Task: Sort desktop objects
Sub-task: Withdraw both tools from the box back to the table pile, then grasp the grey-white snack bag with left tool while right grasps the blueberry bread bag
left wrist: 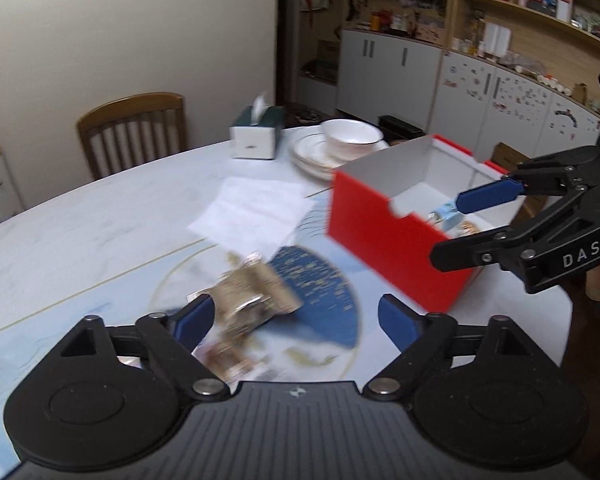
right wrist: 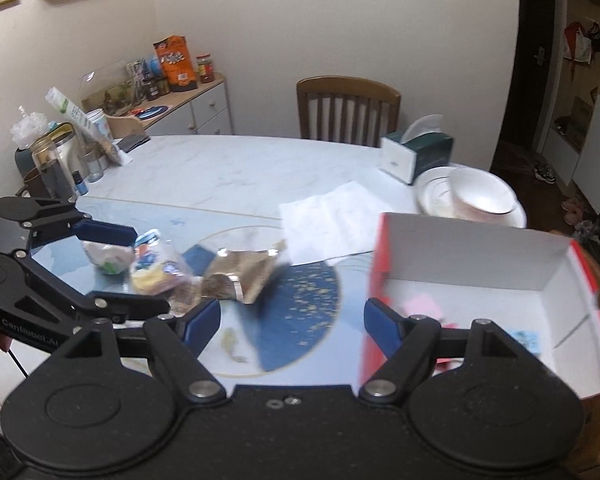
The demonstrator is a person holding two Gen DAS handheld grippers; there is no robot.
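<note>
We found the left gripper (left wrist: 296, 318) spread wide, empty, above the foil packets (left wrist: 252, 288); the right gripper (right wrist: 292, 318) likewise spread, empty, over the red box (right wrist: 476, 280) rim.

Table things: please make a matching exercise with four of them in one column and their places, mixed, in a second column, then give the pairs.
1. red box
2. bowl
3. tissue box
4. foil packet

a. on stacked plates
b. far side, by the chair
c. under the right claw
d. table middle, on the blue pattern

Pairs: 1-c, 2-a, 3-b, 4-d
</note>
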